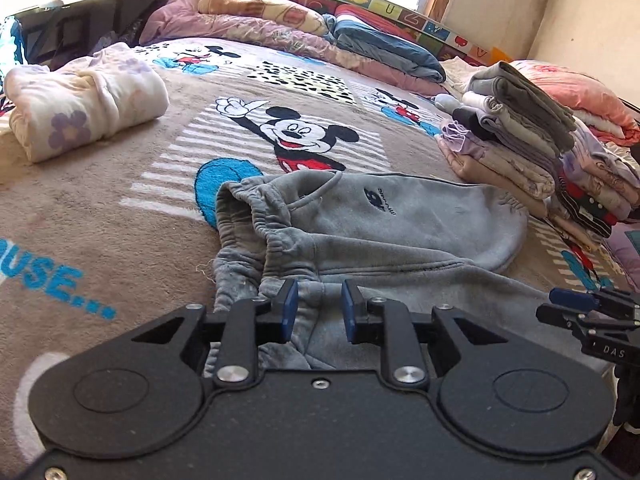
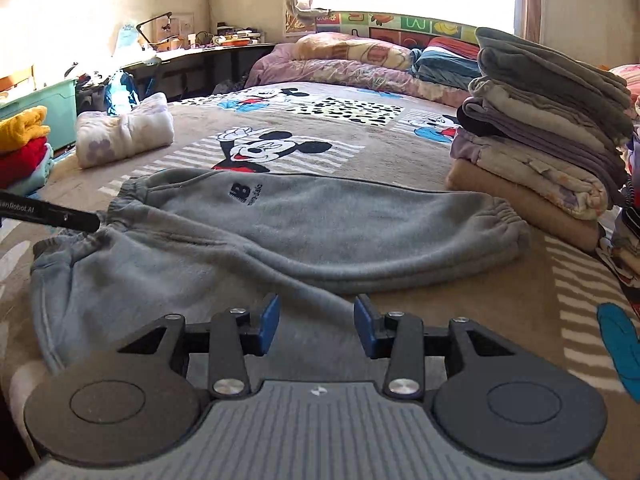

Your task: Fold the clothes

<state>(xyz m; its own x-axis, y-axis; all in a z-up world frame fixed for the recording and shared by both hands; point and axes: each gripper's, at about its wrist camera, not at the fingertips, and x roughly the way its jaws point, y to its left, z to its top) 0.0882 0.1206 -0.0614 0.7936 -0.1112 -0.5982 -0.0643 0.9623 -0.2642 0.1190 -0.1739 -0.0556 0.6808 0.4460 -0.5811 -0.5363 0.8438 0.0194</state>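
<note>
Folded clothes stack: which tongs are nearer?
Right. The right tongs sit over the grey sweatpants toward the folded clothes stack; the left tongs are at the waistband end, farther away.

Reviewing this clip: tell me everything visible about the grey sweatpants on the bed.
The grey sweatpants look like thick fleece, with a dark logo near the gathered elastic waistband and elastic cuffs. They lie flat on the Mickey Mouse blanket, partly folded, one leg doubled toward the near edge. The left tool and right tool both sit open over the near fabric, gripping nothing.
</note>
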